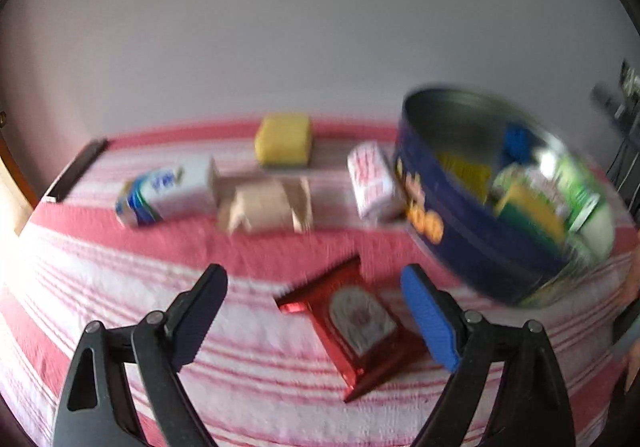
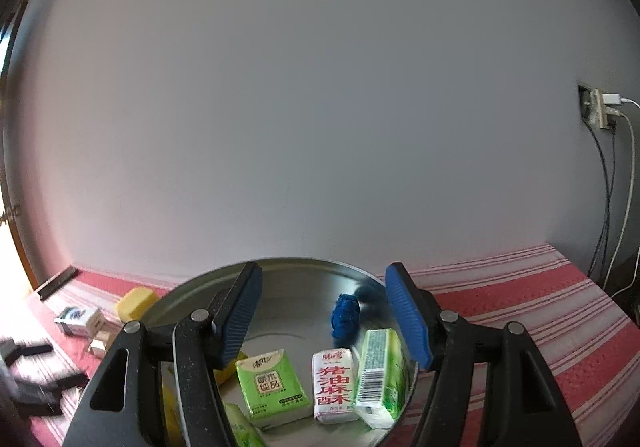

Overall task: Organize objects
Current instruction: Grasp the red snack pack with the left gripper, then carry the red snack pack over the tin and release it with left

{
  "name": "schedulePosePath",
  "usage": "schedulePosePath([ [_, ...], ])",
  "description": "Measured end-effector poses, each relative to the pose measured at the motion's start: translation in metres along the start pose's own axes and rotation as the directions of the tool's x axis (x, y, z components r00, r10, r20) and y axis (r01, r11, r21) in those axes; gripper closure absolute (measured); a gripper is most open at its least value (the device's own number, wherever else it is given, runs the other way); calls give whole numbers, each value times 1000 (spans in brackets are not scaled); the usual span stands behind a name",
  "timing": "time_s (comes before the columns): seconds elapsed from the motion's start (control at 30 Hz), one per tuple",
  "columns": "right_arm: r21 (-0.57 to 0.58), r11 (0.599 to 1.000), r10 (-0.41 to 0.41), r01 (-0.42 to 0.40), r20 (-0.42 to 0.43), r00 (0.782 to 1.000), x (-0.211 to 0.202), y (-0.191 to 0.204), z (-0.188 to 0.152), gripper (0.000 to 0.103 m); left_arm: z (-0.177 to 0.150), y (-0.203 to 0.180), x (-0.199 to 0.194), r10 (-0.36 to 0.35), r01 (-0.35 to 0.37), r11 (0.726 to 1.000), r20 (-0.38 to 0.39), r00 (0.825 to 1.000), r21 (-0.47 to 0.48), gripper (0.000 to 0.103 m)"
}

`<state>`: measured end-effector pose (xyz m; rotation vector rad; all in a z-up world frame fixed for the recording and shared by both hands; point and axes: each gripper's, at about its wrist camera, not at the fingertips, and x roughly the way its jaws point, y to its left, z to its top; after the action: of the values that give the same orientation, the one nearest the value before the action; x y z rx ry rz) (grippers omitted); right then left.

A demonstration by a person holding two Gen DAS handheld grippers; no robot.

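A round blue tin [image 1: 472, 231] stands at the right of the red-and-white striped cloth [image 1: 100, 287]; its metal inside [image 2: 296, 299] holds green tissue packs [image 2: 272, 387], a white-and-red snack pack [image 2: 334, 387] and a blue object [image 2: 346, 317]. My left gripper [image 1: 314, 313] is open above a red foil packet [image 1: 354, 331], a finger on each side. My right gripper [image 2: 324, 317] is open and empty over the tin. On the cloth lie a yellow sponge [image 1: 284, 139], a blue-white box [image 1: 168, 191], a tan opened carton [image 1: 266, 205] and a white-red pack [image 1: 372, 181].
A plain wall stands right behind the table. A dark bar [image 1: 74, 171] lies at the table's far left edge. A wall socket with cables [image 2: 604, 111] is at the right. The left gripper shows blurred at the lower left of the right wrist view [image 2: 32, 379].
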<state>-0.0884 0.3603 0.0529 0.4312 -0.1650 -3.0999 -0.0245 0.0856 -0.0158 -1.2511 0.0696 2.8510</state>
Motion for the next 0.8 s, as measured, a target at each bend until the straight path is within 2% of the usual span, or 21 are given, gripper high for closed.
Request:
schedulePosePath([
  [0.1, 33, 999, -7, 6, 21, 1000, -1, -2, 1, 37, -5, -10, 19, 27, -27, 1000, -72, 997, 12, 13],
  [0.17, 54, 999, -7, 5, 28, 1000, -3, -6, 3, 37, -5, -13, 28, 43, -41, 999, -86, 995, 20, 13],
  [0.2, 66, 998, -7, 5, 30, 1000, -4, -8, 4, 37, -4, -11, 26, 27, -26, 1000, -80, 996, 7, 28],
  [0.23, 75, 997, -6, 4, 32, 999, -6, -11, 5, 37, -4, -9, 25, 14, -15, 1000, -78, 997, -5, 37],
  [0.27, 84, 996, -5, 2, 32, 999, -4, -10, 4, 37, -4, -5, 25, -26, 24, 999, -78, 997, -21, 44],
  [0.33, 97, 995, -9, 5, 35, 999, -3, -11, 4, 37, -6, -2, 23, -27, 25, 999, -76, 997, -29, 51],
  [0.4, 107, 994, -12, 7, 40, 999, -9, -17, 7, 37, -6, -1, 18, -43, 41, 998, -58, 997, -37, 64],
  [0.5, 117, 993, -16, 10, 49, 999, -12, -20, 9, 37, 0, 8, 3, -72, 72, 993, 0, 997, -94, 64],
  [0.57, 124, 992, -20, 12, 59, 998, -17, -23, 10, 37, 9, 11, -19, -42, 48, 995, 72, 997, -90, 65],
  [0.67, 134, 991, -27, 17, 71, 997, -20, -24, 11, 37, 34, 15, -47, -65, 83, 992, 172, 983, -99, 65],
  [0.8, 146, 989, -43, 32, 77, 996, -21, -26, 12, 37, 65, -18, -70, -103, 109, 994, 255, 961, -10, 64],
])
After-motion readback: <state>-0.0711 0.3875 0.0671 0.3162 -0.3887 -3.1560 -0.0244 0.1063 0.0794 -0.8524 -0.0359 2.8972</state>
